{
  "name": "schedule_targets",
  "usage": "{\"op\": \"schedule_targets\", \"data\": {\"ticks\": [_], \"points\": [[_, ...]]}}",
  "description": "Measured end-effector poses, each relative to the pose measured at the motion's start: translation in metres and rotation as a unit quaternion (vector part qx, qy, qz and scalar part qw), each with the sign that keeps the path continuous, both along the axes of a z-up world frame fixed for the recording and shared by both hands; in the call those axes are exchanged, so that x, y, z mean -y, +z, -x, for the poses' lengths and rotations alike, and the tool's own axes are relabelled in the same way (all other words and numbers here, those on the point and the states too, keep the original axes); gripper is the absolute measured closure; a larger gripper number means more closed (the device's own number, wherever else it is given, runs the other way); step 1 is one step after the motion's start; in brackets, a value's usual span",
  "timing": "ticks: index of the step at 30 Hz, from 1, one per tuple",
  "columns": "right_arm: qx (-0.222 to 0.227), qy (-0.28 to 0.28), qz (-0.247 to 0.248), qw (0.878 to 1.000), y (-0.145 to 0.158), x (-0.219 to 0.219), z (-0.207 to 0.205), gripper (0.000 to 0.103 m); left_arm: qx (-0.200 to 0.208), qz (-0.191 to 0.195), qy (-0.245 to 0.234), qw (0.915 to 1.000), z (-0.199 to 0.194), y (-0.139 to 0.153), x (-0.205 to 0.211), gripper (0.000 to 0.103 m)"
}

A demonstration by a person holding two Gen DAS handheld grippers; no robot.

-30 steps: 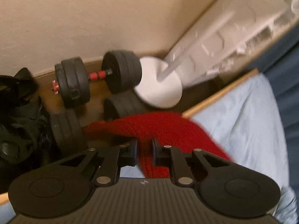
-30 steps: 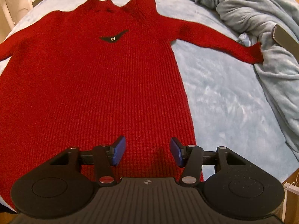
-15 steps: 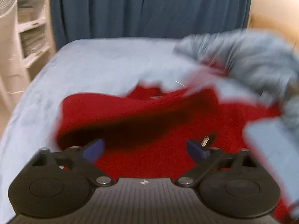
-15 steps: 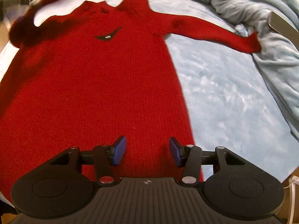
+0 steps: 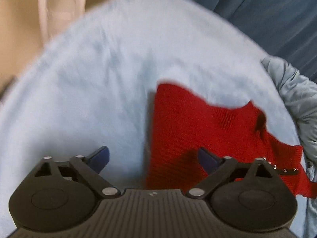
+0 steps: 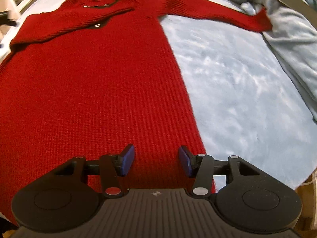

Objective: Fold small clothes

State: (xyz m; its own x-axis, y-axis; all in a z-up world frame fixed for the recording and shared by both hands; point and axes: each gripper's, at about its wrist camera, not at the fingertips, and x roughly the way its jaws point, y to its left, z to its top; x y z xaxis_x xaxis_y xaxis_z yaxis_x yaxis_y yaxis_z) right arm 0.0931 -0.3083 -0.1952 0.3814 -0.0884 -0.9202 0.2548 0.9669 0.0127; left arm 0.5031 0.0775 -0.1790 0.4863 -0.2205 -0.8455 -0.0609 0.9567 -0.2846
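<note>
Your red sweater (image 6: 103, 75) lies flat on the bed (image 6: 237, 75), one sleeve (image 6: 67, 23) folded across its chest. Your left hand-held gripper (image 5: 152, 158) is closing from wide, holding nothing; your right hand-held gripper (image 6: 156, 160) hovers half-spread over the sweater's hem, empty

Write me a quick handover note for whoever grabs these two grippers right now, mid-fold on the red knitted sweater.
Left gripper: jaws closing from wide, nothing between them, over the sweater's folded edge.
Right gripper: open, empty, above the hem.
Red knitted sweater: flat on the pale blue bedsheet.
Done: left sleeve folded across the chest.
Left: right sleeve, spread toward the grey-blue blanket, then the body fold.
</note>
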Motion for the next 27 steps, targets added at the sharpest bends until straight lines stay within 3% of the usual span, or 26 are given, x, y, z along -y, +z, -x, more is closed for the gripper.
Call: {"op": "schedule_targets", "data": {"ticks": [1,2,3,7,9,11,13,14,16,18,21,23,27], "points": [[0.001,0.002,0.004,1.0,0.0,0.0,-0.001,0.051,-0.004,0.001,-0.012,0.9999,-0.002,-0.011,0.009,0.032],[0.0,0.004,0.008,1.0,0.0,0.0,-0.002,0.051,-0.006,-0.013,-0.03,0.9994,-0.002,-0.016,0.019,0.077],[-0.002,0.005,0.011,1.0,0.0,0.0,-0.003,0.051,0.0,-0.049,-0.036,0.9982,0.0,-0.016,0.027,0.081],[0.015,-0.011,0.024,1.0,0.001,0.01,-0.011,0.051,0.055,-0.05,-0.003,0.9972,0.015,-0.002,0.006,0.085],[0.027,-0.019,0.022,0.999,0.001,0.017,-0.017,0.051,0.041,-0.078,-0.003,0.9961,0.009,-0.015,-0.001,0.085],[0.043,-0.033,0.009,0.998,0.0,0.032,-0.027,0.051,0.045,-0.082,-0.015,0.9956,0.009,-0.018,0.0,0.082],[0.08,-0.076,-0.003,0.994,0.006,0.06,-0.041,0.051,0.059,-0.088,-0.02,0.9941,0.012,-0.016,0.007,0.066],[0.096,-0.096,-0.009,0.991,0.008,0.074,-0.049,0.051,0.062,-0.088,-0.025,0.9938,0.014,-0.016,0.01,0.036],[0.137,-0.155,-0.017,0.978,0.013,0.116,-0.07,0.051,0.064,-0.099,-0.017,0.9929,0.019,-0.015,0.015,0.003],[0.172,-0.212,-0.033,0.962,0.012,0.154,-0.09,0.051,0.081,-0.106,-0.016,0.991,0.038,-0.009,0.017,0.002],[0.2,-0.294,-0.086,0.931,0.0,0.21,-0.124,0.05,0.073,-0.109,-0.014,0.9913,0.056,0.0,0.016,0.002],[0.196,-0.34,-0.128,0.911,-0.016,0.238,-0.147,0.05,0.081,-0.105,-0.01,0.9911,0.084,0.009,0.012,0.002],[0.189,-0.437,-0.156,0.866,-0.052,0.271,-0.18,0.049,0.07,-0.098,-0.012,0.9926,0.139,0.02,0.003,0.002]]}}
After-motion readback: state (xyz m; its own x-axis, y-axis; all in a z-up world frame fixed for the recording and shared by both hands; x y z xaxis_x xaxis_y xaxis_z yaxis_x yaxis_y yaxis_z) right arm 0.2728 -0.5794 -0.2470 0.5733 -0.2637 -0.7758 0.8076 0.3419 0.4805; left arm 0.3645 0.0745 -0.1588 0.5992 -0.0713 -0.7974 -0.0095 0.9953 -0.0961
